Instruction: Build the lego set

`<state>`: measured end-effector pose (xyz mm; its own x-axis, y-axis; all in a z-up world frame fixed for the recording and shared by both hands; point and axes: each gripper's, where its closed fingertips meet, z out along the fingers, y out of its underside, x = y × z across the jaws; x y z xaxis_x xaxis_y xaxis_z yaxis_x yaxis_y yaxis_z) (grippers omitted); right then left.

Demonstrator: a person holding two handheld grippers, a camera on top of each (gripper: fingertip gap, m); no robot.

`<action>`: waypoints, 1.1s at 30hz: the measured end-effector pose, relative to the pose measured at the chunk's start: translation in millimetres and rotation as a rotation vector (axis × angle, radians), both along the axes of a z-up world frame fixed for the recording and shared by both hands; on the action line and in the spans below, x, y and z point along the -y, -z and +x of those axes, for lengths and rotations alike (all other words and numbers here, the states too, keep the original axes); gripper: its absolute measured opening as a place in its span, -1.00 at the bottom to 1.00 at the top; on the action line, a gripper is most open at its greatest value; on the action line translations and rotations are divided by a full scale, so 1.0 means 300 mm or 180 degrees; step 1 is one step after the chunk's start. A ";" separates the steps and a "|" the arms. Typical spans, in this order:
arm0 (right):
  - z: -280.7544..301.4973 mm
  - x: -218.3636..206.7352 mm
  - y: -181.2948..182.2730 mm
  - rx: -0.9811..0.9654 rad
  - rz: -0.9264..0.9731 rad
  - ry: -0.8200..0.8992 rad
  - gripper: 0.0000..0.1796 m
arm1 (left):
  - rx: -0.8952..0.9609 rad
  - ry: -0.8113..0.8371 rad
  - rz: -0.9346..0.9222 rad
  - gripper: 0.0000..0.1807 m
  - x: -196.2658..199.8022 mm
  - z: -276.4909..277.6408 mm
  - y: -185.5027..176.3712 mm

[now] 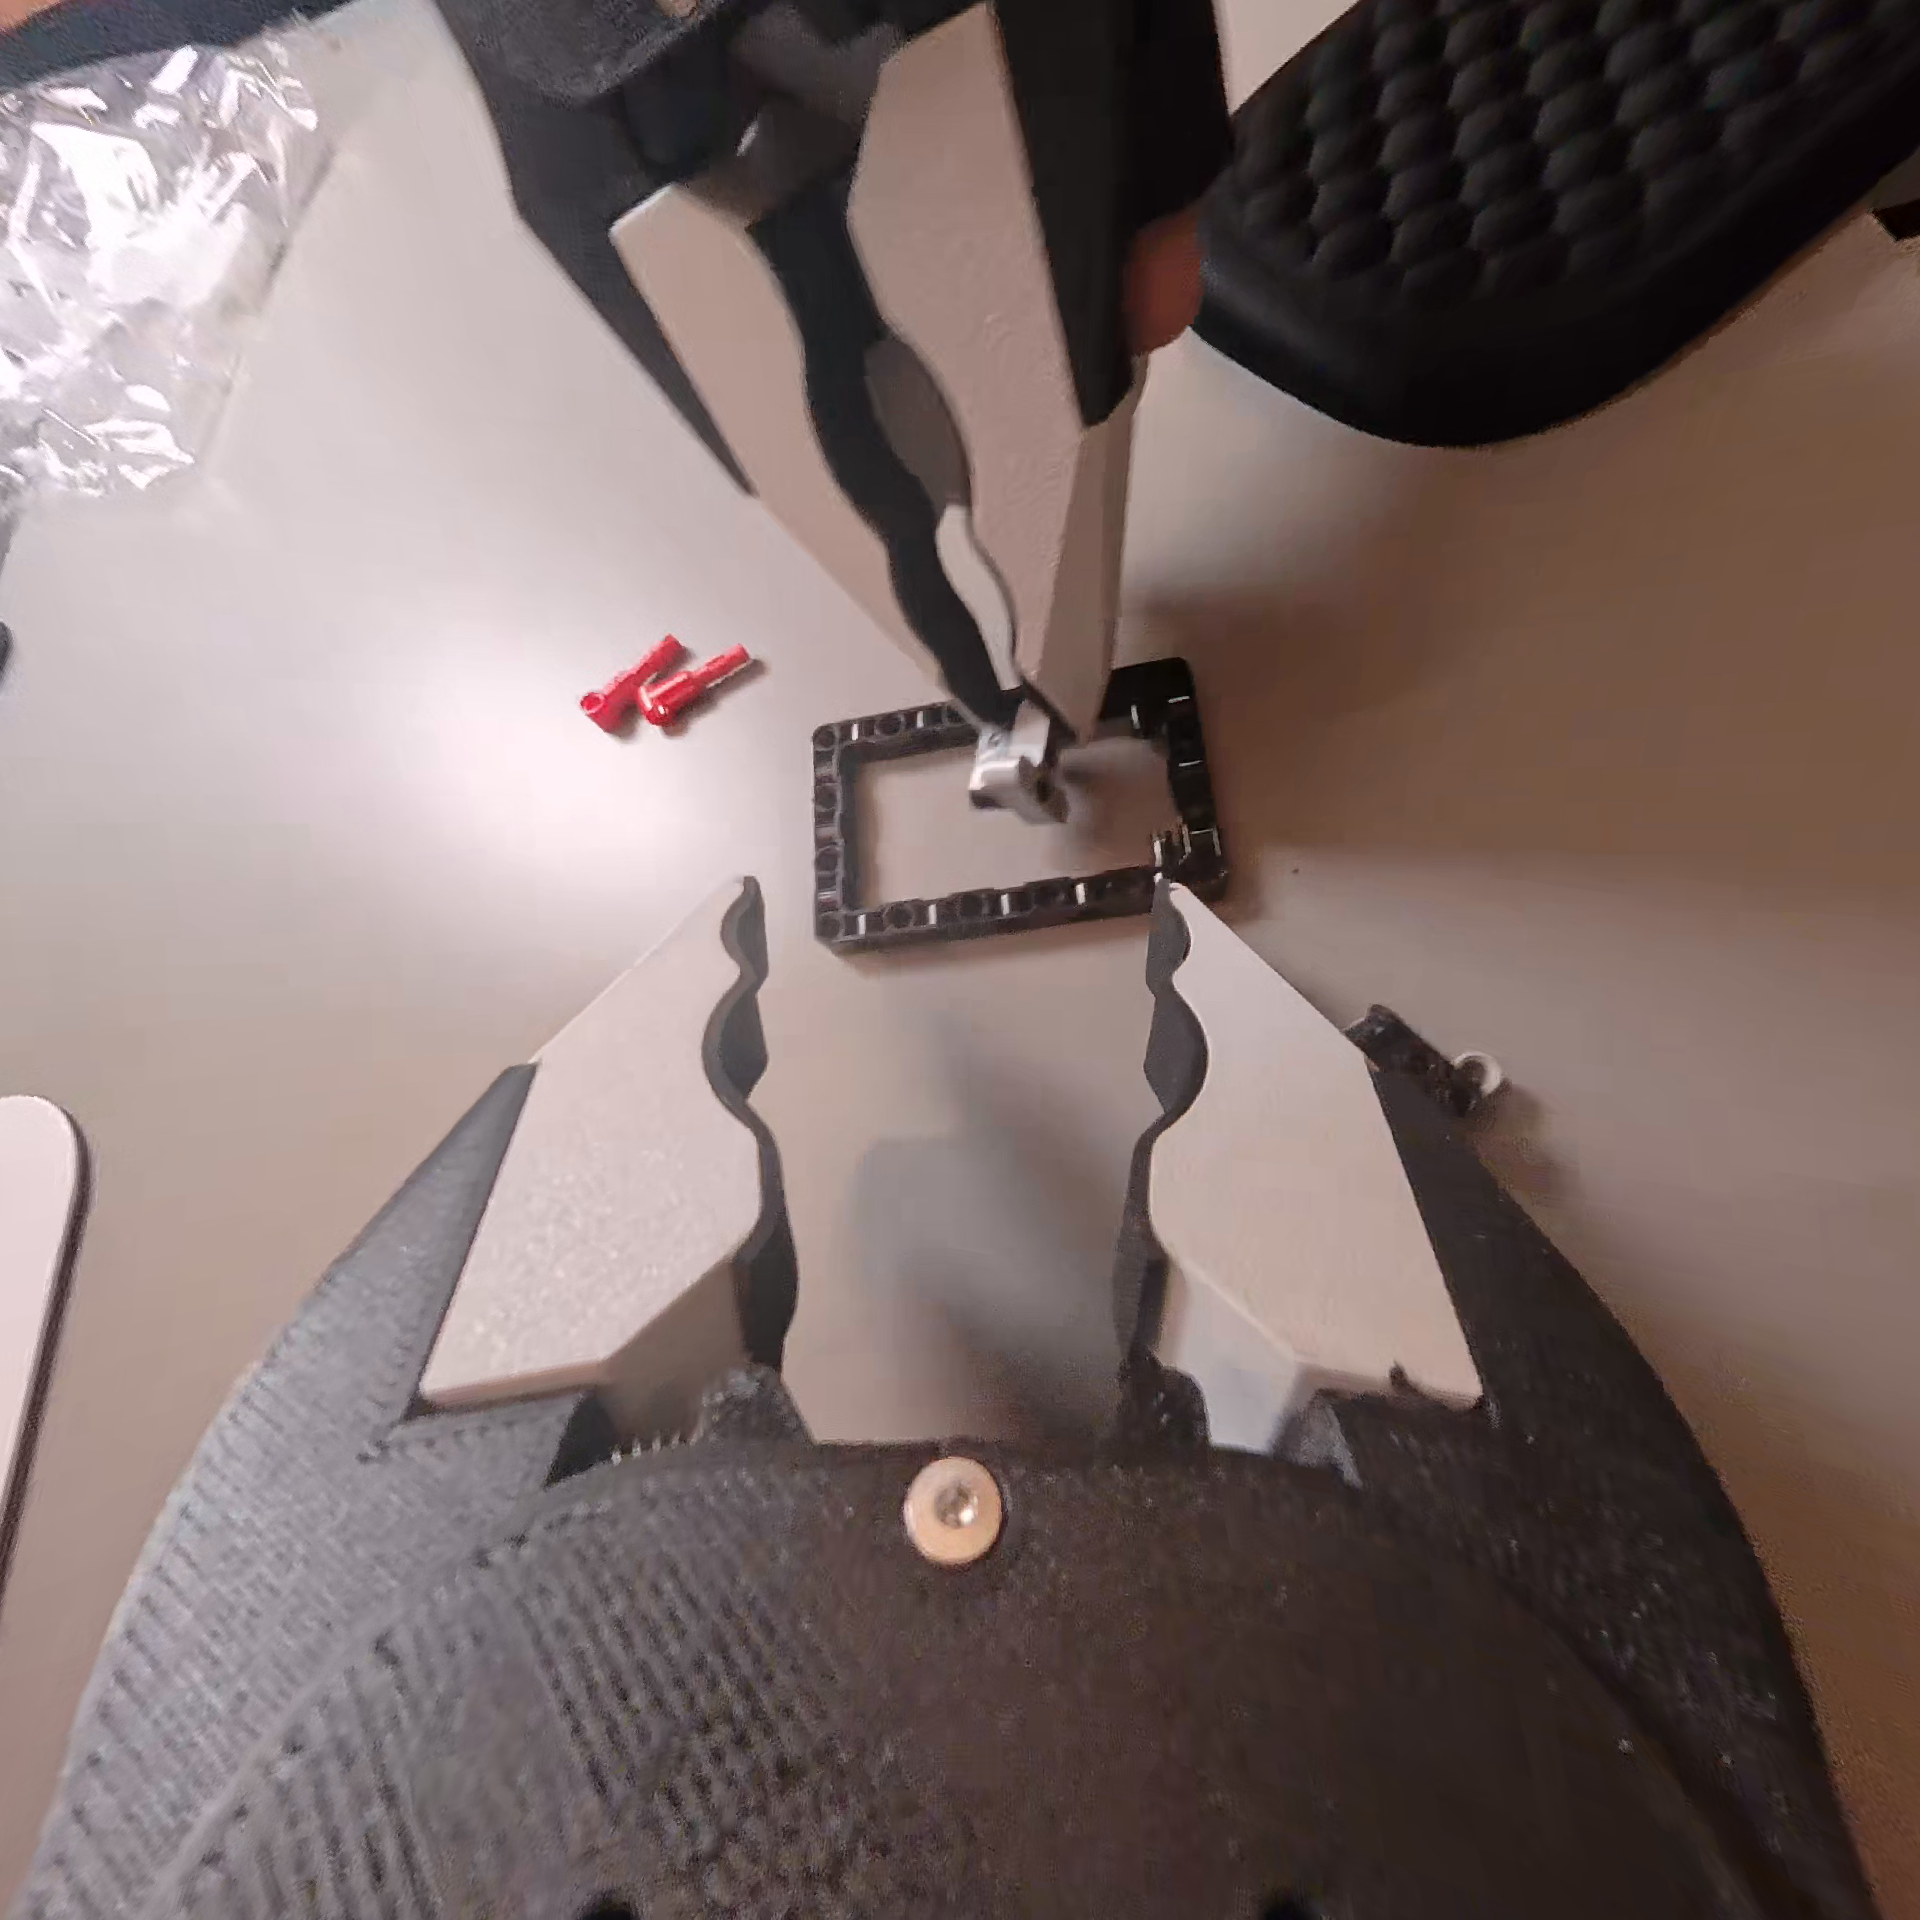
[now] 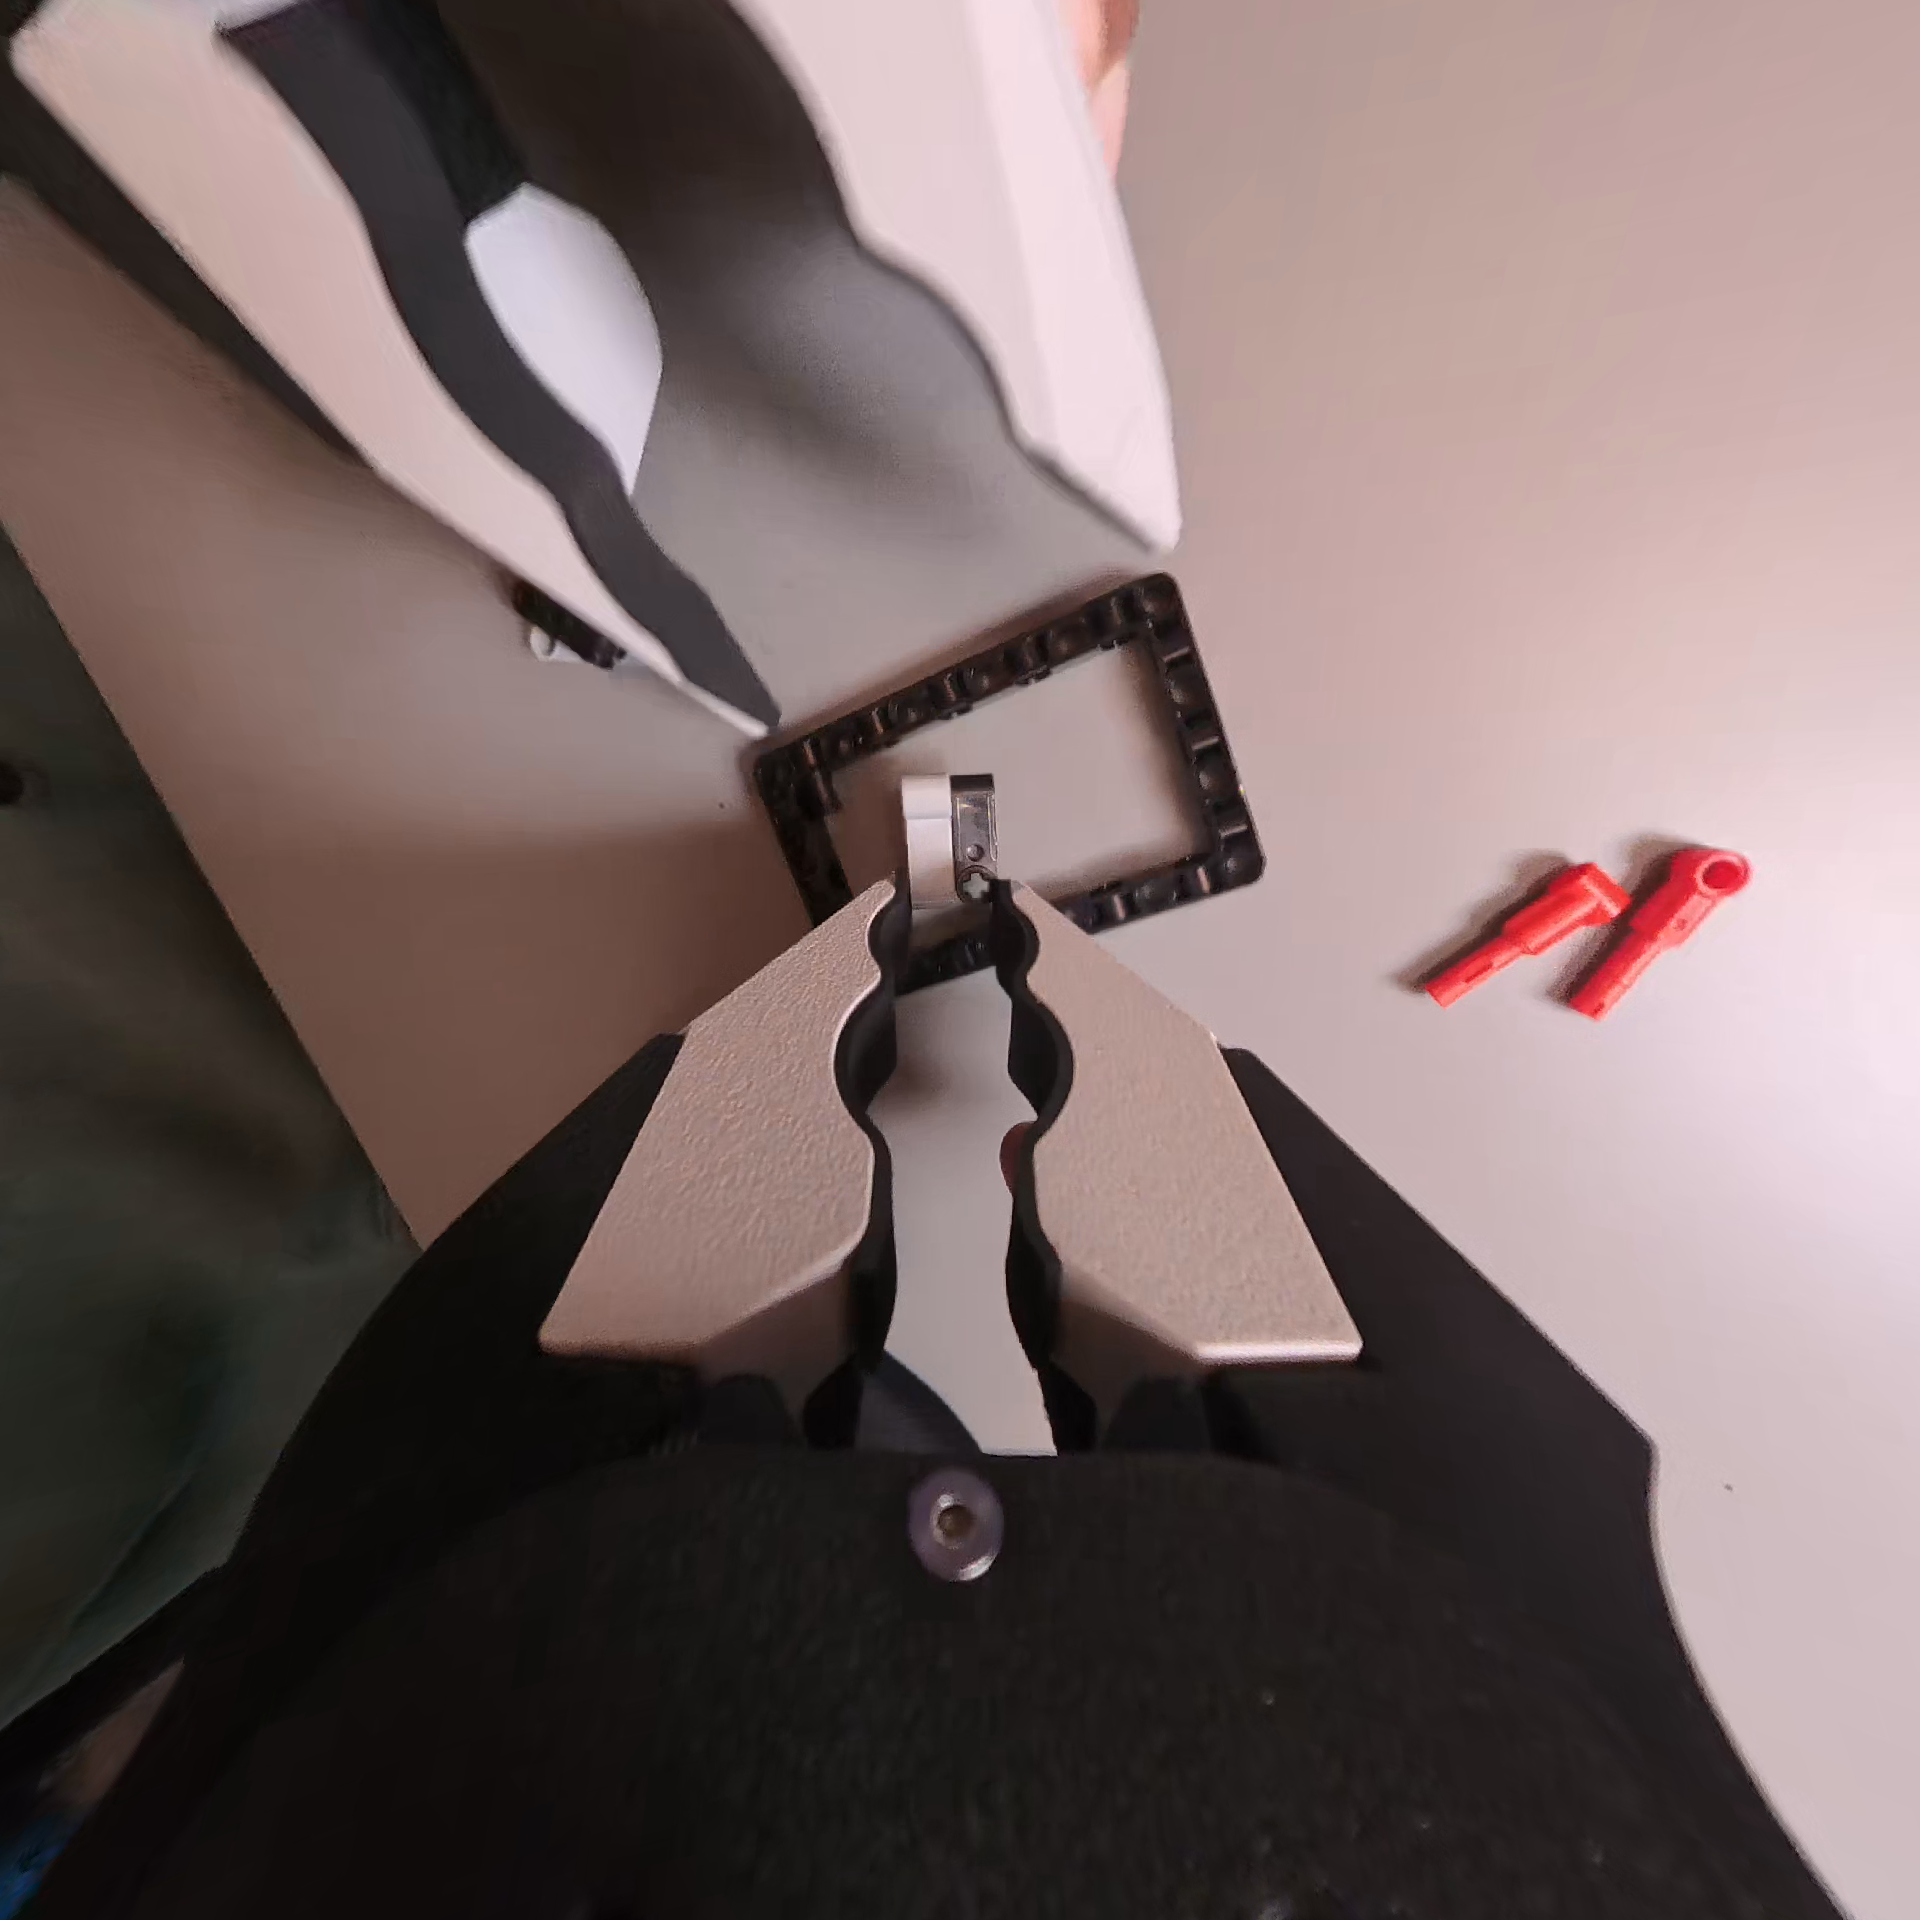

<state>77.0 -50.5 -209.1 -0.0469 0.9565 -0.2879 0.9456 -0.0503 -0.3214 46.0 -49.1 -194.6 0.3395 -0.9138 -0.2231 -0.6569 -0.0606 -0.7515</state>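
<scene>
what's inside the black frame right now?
Inside the black frame, the right gripper holds a small grey piece over bare table. Whether the piece touches the table is hidden. The red pins lie outside.

Black mesh chair seat point(image 1: 1579, 208), pale tabletop point(image 1: 312, 779), white board edge point(image 1: 31, 1247)

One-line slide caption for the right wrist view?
Right gripper holds a grey piece over the black frame.

glossy red plastic pins point(image 2: 1579, 935), matt black plastic frame point(image 2: 1205, 727), smooth matt table point(image 2: 1558, 416).
</scene>
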 end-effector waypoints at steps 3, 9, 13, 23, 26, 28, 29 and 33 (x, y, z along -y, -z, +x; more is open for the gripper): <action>0.027 0.013 -0.011 0.0034 -0.0088 -0.0098 -0.85 | 0.0060 0.0117 -0.0209 -0.23 -0.033 -0.014 0.003; 0.018 0.026 -0.025 -0.0002 -0.0224 -0.0125 -0.85 | 0.0483 0.0387 -0.0513 -0.65 0.016 0.079 -0.042; -0.015 0.034 -0.061 -0.0262 -0.0375 -0.0097 -0.85 | 0.0740 0.0313 -0.0744 -0.83 0.032 0.084 -0.048; -0.045 0.079 -0.283 -0.2515 0.0483 -0.0603 -0.65 | 0.2214 0.0586 -0.1729 -0.91 0.067 0.038 -0.224; -0.044 0.088 -0.288 -0.2767 0.1119 -0.0771 -0.64 | 0.2343 0.0828 -0.1961 -0.92 0.098 0.054 -0.240; -0.049 0.102 -0.287 -0.2832 0.1327 -0.0916 -0.68 | 0.2401 0.1027 -0.2083 -0.92 0.125 0.072 -0.255; -0.049 0.111 -0.287 -0.2845 0.1370 -0.1000 -0.72 | 0.2424 0.1104 -0.2120 -0.92 0.135 0.079 -0.262; -0.046 0.137 -0.313 -0.2958 0.1528 -0.1237 -0.84 | 0.2513 0.1238 -0.2187 -0.93 0.153 0.089 -0.284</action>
